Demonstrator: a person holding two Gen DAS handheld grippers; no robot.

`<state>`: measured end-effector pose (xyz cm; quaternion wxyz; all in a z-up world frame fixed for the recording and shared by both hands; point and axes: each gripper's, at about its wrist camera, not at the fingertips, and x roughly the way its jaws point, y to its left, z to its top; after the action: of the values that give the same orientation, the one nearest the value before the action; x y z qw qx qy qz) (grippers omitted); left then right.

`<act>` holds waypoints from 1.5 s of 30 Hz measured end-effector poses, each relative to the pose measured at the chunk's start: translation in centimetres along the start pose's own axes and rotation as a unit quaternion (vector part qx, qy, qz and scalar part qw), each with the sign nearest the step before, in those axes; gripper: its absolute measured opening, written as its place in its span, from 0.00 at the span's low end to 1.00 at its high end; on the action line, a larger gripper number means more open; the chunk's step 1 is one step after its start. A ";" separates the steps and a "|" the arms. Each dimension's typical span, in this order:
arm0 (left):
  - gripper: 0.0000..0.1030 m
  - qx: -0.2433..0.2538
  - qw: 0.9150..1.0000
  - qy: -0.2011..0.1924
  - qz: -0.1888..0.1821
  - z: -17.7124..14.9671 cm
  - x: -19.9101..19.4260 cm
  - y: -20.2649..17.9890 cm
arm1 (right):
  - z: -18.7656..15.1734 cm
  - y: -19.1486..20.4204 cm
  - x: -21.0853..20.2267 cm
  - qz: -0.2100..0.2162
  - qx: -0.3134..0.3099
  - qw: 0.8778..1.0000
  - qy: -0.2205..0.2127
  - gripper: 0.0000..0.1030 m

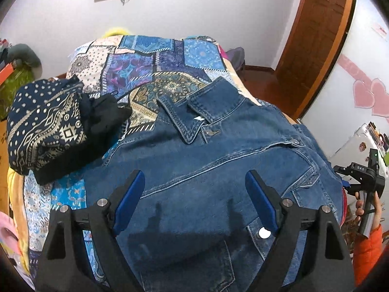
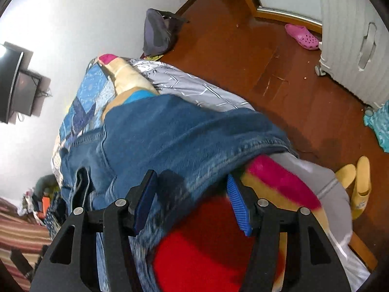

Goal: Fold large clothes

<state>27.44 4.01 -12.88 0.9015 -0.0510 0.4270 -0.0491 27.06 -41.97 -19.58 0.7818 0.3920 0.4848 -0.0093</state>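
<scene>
Garment: one denim jacket (image 1: 218, 165), front side up, spread on the bed's patchwork quilt (image 1: 150, 60); its collar (image 1: 194, 112) points toward 12 o'clock in the left wrist view.
Long axis: runs from the collar at 12 o'clock down to the hem at 6 o'clock, passing between the left jaws.
Left gripper (image 1: 194, 194): hovers over the jacket's lower front panel, jaws spread wide, nothing between them; whether they touch the cloth I cannot tell.
Right gripper (image 2: 190, 194): jaws spread, empty, at the jacket's side edge (image 2: 243, 155), which crosses just ahead of the jaws from 9 to 2 o'clock.
Key relation: the jacket's right edge lies just ahead of the right jaws, while the left jaws sit over mid-panel, so the right hand looks nearer to an edge it could pinch. In the left wrist view that hand is at 3 o'clock, off the jacket's side.
Step, as a judgement: folding not yet begun; the jacket lies open and flat.
Other clothes: one patterned navy bundle (image 1: 46, 124) at 10 o'clock, well apart from the collar, with one black cloth (image 1: 102, 114) against it.
Count: jackets one; grippers two; bundles one.
Under the edge: red and magenta bedding (image 2: 279, 182) shows under the denim.
</scene>
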 end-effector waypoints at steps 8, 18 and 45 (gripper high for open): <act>0.82 -0.006 1.000 0.007 0.007 -0.6 0.2 0.4 | 1.4 -0.6 1.2 -0.009 0.031 0.999 -0.027 0.35; 0.82 -0.004 1.000 0.001 0.003 -1.1 -0.5 0.3 | 1.0 4.5 -4.3 -0.013 -0.059 0.993 -0.106 0.07; 0.82 -0.001 1.000 0.009 -0.015 -3.1 -0.9 0.7 | -11.1 16.8 -1.9 0.007 -0.307 0.952 0.011 0.19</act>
<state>24.44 4.66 -14.23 0.8968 -0.0577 0.4341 -0.0632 24.32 -24.12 -10.43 0.8590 0.1363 0.4701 0.1501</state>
